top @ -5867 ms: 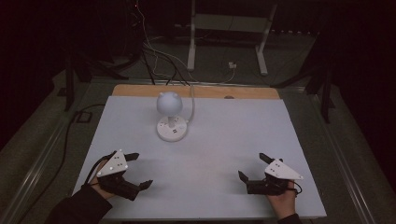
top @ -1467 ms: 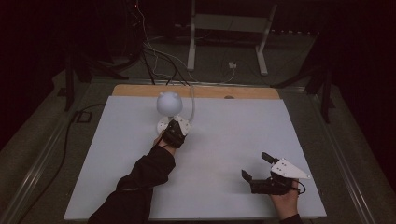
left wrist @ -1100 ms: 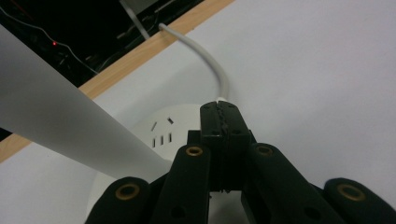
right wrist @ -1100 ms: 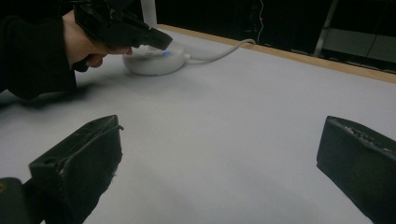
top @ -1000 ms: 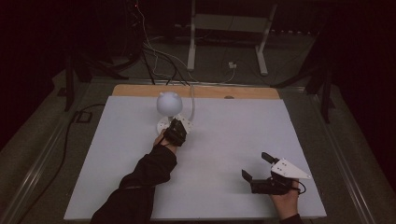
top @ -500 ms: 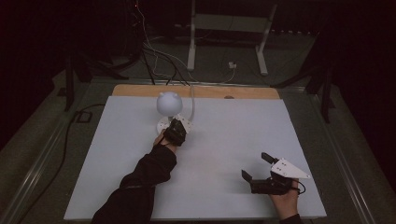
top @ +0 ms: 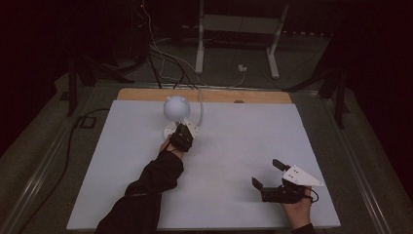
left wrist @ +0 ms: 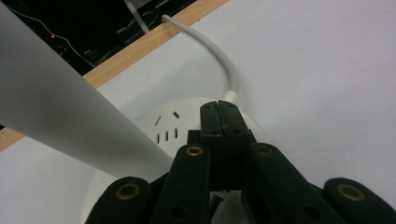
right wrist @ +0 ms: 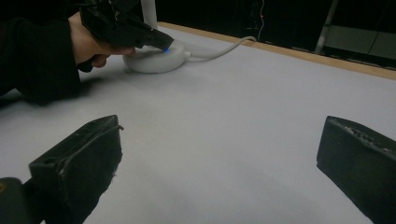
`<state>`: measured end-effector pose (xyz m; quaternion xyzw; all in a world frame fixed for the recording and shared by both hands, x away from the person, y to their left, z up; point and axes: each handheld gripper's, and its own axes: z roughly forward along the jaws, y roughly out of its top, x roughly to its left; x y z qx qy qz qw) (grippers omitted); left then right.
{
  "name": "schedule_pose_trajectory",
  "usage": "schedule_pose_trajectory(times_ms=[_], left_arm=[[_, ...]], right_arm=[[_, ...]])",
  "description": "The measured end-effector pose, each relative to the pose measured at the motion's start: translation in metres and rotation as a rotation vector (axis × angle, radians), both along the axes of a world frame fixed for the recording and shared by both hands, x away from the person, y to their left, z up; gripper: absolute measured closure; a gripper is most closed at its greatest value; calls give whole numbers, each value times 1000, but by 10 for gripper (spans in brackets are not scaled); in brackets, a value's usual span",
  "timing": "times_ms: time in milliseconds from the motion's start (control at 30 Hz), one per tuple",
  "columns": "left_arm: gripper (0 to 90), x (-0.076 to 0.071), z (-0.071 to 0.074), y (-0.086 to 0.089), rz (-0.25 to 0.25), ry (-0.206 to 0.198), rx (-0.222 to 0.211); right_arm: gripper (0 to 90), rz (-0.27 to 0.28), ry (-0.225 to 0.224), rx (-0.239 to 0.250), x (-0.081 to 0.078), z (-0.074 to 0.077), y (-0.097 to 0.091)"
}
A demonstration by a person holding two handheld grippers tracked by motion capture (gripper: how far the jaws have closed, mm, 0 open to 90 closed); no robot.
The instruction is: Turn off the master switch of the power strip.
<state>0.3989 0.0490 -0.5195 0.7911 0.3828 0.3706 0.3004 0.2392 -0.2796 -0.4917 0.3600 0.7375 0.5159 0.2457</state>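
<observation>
Looking for writing, nothing readable is showing on the lamp or the grippers; the round white lamp base (left wrist: 163, 135) is carrying only small slot markings.

The left gripper (top: 182, 136) is reaching across the white table (top: 243, 146) to the lamp (top: 175, 108), whose globe head is standing near the far edge, left of centre. In the left gripper view its jaws are pressed together with nothing between them, and their tips are sitting on top of the base, just in front of where the white cord (left wrist: 219, 60) is leaving it. The lamp's white stem (left wrist: 60, 112) is slanting across the left of that view. In the right gripper view a small blue light is glowing on the base right at the left gripper's tip, and the cord (right wrist: 219, 49) is running off toward the wooden far edge.

The right gripper (top: 270, 178) is resting on the table near the front right corner, held by the right hand (top: 297, 209). Its jaws are standing wide apart, holding nothing, with bare table between them.

Compared with six seconds ago, the left gripper has gone from the near left corner out to the lamp base, the dark sleeve (top: 146, 195) now stretching across the table. Over the last second and a half it is barely shifting, and the right gripper is staying where it was.
</observation>
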Motion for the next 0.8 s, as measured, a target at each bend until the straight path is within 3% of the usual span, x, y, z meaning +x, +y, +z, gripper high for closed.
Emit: schedule_pose_trajectory(times_ms=[67, 267, 500, 667, 800], left_arm=[[900, 0, 0, 1, 0, 1, -9], [900, 0, -2, -1, -6, -4, 29], [900, 1, -1, -1, -25, -2, 42], [900, 2, 0, -5, -13, 14, 55], [900, 4, 2, -4, -8, 30, 42]], right_arm=[[0, 0, 0, 0, 0, 0, 0], [0, 2, -1, 0, 0, 0, 0], [0, 3, 3, 2, 0, 0, 0], [0, 4, 4, 2, 0, 0, 1], [0, 4, 5, 2, 0, 0, 1]])
